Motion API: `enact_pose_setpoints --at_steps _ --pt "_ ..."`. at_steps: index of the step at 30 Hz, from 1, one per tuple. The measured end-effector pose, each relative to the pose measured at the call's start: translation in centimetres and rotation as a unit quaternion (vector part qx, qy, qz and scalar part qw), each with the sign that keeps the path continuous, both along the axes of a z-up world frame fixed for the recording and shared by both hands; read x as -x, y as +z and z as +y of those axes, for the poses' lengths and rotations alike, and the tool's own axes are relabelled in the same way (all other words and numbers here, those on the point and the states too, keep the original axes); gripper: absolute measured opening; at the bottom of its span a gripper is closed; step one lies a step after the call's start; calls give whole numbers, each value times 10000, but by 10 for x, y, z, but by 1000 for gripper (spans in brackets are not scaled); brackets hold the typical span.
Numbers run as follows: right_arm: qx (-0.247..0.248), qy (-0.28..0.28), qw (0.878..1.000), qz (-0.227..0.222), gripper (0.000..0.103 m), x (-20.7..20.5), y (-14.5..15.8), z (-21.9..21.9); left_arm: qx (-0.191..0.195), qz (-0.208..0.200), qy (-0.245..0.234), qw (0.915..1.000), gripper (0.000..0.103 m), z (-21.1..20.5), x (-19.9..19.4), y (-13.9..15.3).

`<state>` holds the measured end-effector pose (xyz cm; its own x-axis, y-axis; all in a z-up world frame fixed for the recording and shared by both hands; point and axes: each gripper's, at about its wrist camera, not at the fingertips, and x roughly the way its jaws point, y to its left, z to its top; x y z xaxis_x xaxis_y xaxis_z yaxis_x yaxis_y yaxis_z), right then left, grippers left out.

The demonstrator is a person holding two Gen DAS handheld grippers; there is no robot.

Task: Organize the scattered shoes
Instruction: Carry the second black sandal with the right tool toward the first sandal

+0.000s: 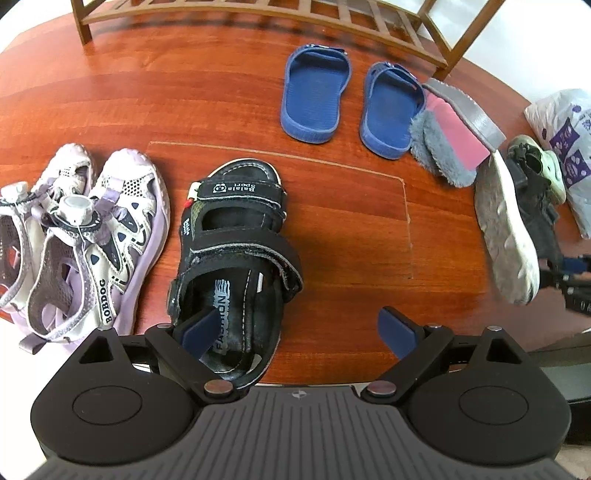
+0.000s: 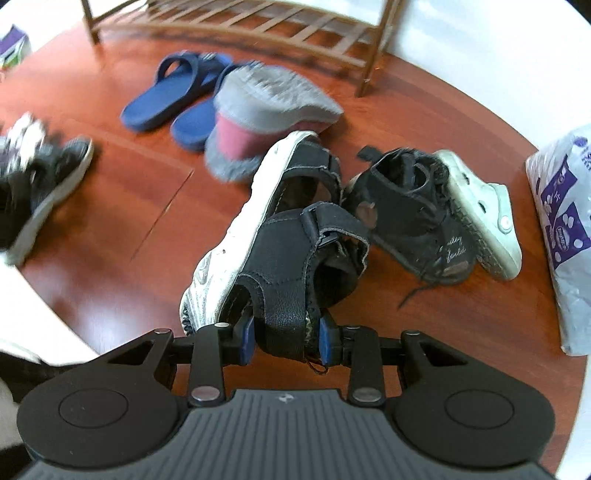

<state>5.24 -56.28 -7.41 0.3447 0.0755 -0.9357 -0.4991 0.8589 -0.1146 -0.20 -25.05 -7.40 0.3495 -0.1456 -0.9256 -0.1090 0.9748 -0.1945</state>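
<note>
The right gripper (image 2: 283,338) is clamped on the heel strap of a black leather sandal with a worn white sole (image 2: 275,236), its blue pads pressed against both sides of the strap; the sandal is tipped on its edge, sole facing nine o'clock, toe pointing to twelve. Just beside it at three o'clock lies a black lace-up canvas shoe with a pale green rubber toe (image 2: 424,218), tumbled on its side on the reddish-brown wooden floor (image 2: 110,206). Toward twelve o'clock a grey fluffy slipper with a pink lining (image 2: 266,107) lies tipped over against a pair of blue rubber slides (image 2: 173,99), and beyond them stands a slatted wooden shoe rack (image 2: 258,26). The left gripper (image 1: 297,332) hangs wide open, holding nothing, its left pad over the heel of a black strapped sandal marked Balala Sport (image 1: 236,251) standing upright at its eleven o'clock. At nine o'clock sits a pair of lilac and white mesh sandals (image 1: 85,236), side by side. A white plastic bag with purple print (image 2: 565,221) lies at the right gripper's three o'clock edge.
</note>
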Motion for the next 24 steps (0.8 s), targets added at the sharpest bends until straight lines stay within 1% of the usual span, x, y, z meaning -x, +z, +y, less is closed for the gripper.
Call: enact_pose_setpoints --at_steps 5,11,13,15,19,21,24 --pt "82 111 9998 150 37 19 -9 15 12 -17 -140 9999 93 -2 3 1" --pt "-169 -5 9996 212 40 18 -11 27 8 -72 -153 9999 94 4 6 3" --pt "-270 -103 9993 217 43 16 -10 27 12 -97 -143 9999 94 6 7 5" --pt "-378 -205 9988 212 52 14 -8 25 15 -121 -133 9998 94 7 8 7" --pt "-688 -429 9965 182 56 10 -1 20 22 -171 -113 9998 94 11 9 11" --pt "-847 -560 9948 118 61 9 5 16 26 -196 -103 9998 94 13 10 13" --pt "-1019 -776 9918 -21 61 6 14 9 31 -233 -88 9997 94 16 11 16"
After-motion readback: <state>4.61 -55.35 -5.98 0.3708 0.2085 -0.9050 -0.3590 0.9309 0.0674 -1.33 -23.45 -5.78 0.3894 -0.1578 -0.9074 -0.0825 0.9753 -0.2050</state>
